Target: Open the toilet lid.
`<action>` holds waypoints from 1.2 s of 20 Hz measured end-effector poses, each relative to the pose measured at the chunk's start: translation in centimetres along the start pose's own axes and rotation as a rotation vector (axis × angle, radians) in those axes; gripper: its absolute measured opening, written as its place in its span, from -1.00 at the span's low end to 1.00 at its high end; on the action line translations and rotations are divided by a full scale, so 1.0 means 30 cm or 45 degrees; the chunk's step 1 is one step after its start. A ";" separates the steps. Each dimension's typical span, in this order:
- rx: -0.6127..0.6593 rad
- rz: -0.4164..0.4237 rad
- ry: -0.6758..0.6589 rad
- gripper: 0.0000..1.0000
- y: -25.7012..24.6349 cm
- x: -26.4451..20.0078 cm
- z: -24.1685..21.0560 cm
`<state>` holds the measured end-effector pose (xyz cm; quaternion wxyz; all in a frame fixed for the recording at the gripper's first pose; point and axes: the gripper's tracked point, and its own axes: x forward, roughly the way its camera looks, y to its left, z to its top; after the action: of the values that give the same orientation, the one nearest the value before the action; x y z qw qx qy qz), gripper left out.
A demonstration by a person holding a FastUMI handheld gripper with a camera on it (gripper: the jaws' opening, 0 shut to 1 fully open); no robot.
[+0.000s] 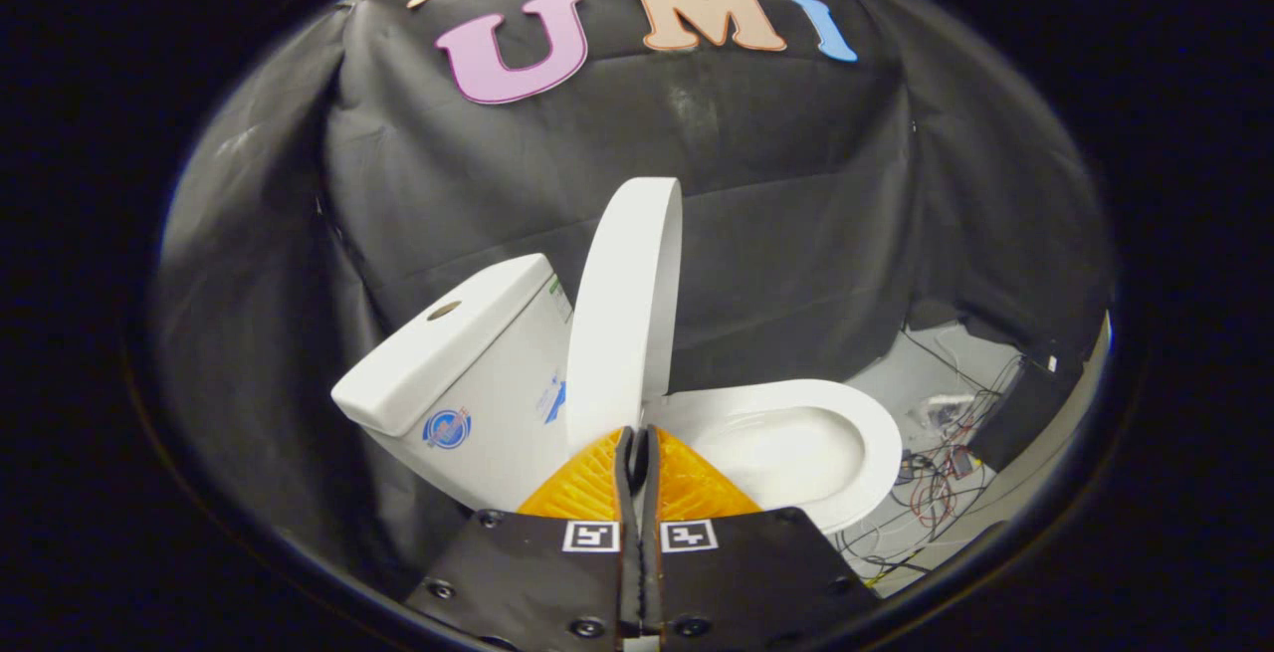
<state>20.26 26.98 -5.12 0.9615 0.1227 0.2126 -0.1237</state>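
A white toilet stands before the black cloth wall. Its lid (627,304) is raised upright, leaning toward the white tank (468,363) on its left. To the right of the lid the seat ring (856,413) and the bowl (786,448) lie uncovered. My gripper (637,438) is just short of the lid's lower edge, its fingers pressed together with nothing between them. Whether the fingertips touch the lid I cannot tell.
A tangle of cables (931,488) lies on the pale floor right of the bowl, beside a dark box (1025,403). Black cloth closes the booth behind and on both sides. The tank top has a round button hole (444,310).
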 end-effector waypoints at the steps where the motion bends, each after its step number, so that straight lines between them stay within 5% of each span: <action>1: 0.004 -0.008 -0.004 -0.98 0.009 -0.001 0.003; 13: -0.172 -0.028 -0.041 -0.98 0.175 0.015 0.013; 24: -0.310 0.124 -0.060 -0.92 0.364 0.055 -0.016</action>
<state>24.69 37.06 -4.28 0.9788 0.0125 0.1973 -0.0528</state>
